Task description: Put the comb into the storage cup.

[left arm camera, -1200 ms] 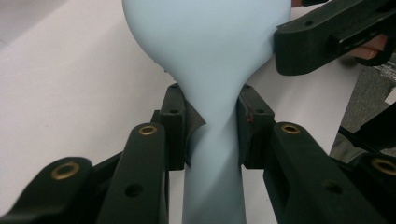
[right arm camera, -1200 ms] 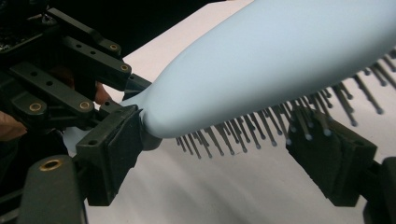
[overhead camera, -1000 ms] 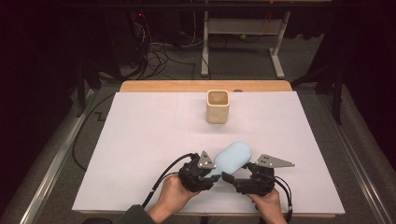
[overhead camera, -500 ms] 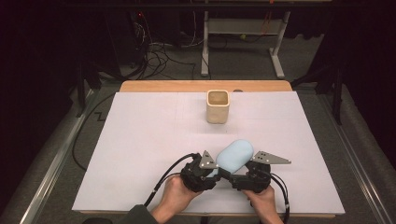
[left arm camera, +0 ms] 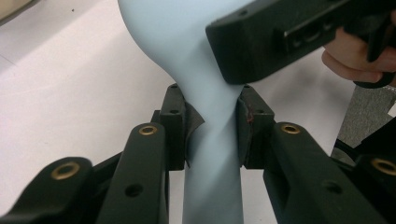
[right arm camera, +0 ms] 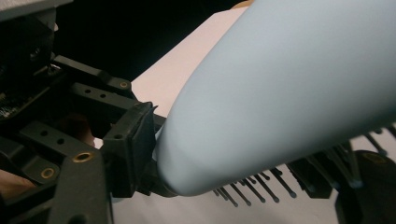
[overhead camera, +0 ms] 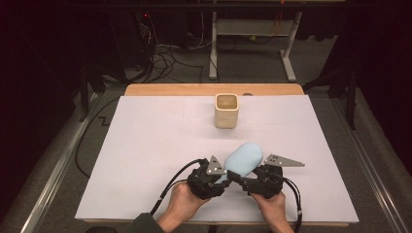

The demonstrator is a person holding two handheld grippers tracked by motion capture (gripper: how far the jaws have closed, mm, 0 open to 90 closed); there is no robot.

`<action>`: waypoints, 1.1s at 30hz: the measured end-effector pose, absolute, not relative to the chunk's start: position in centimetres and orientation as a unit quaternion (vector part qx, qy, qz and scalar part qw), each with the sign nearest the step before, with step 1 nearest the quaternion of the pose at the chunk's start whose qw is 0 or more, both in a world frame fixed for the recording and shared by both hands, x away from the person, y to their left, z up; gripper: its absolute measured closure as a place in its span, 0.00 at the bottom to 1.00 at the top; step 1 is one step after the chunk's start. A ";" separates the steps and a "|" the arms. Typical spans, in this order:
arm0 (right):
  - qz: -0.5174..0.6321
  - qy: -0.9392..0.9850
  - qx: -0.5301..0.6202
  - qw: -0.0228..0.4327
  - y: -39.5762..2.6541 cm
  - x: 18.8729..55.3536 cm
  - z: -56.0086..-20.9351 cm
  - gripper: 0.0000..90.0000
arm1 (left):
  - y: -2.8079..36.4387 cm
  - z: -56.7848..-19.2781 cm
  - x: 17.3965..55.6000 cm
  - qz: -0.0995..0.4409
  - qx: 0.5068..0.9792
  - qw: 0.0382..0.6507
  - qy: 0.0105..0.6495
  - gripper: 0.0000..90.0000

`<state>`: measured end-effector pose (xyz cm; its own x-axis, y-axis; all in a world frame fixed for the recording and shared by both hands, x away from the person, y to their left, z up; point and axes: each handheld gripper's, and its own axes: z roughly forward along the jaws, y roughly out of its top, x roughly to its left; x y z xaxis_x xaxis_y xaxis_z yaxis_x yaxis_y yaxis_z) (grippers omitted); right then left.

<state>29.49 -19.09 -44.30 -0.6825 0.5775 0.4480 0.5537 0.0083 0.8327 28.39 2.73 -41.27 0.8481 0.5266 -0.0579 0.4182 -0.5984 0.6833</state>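
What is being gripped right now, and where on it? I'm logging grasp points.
The left gripper clamps the pale blue plastic hairbrush at the narrow neck of its handle. The right gripper's jaws, just closing, sit at its bristled head; contact unclear.

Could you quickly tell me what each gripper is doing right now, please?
Left gripper: shut on the handle of the light blue hairbrush.
Right gripper: jaws just closing around the brush head; grip cannot be told.

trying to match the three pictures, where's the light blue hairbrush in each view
High view: light blue hairbrush low centre, between both claws.
Left gripper view: its handle runs up the middle, clamped.
Right gripper view: its head covers the upper right, bristles beneath.
Shared landmark: the white table sheet.
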 end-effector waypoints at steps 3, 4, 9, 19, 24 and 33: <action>0.586 0.706 0.399 0.004 -19.3 29.5 -44.0 0.44 | 2.6 -41.2 28.4 0.077 0.892 0.360 0.263 0.77; 0.586 0.706 0.399 0.004 -19.3 29.5 -44.0 0.44 | 2.6 -41.2 28.4 0.077 0.892 0.360 0.263 0.77; 0.591 0.708 0.386 -0.007 -19.2 29.6 -43.3 0.54 | 2.8 -41.0 28.3 0.080 0.892 0.361 0.261 0.77; 0.593 0.708 0.381 -0.038 -18.8 29.9 -43.0 0.61 | 3.3 -40.8 28.2 0.078 0.891 0.360 0.264 0.77; 0.590 0.708 0.385 -0.053 -18.7 29.9 -43.0 0.62 | 3.4 -40.9 28.3 0.068 0.893 0.358 0.265 0.77; 0.591 0.707 0.384 -0.056 -18.9 30.0 -42.7 0.63 | 4.3 -40.7 28.5 0.043 0.887 0.374 0.268 0.57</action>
<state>29.96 -18.87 -42.74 -0.6988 0.4771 0.5329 0.6095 0.0072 0.7927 28.48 4.30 -40.72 0.8528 0.5072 -0.1245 0.4432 -0.5767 0.6863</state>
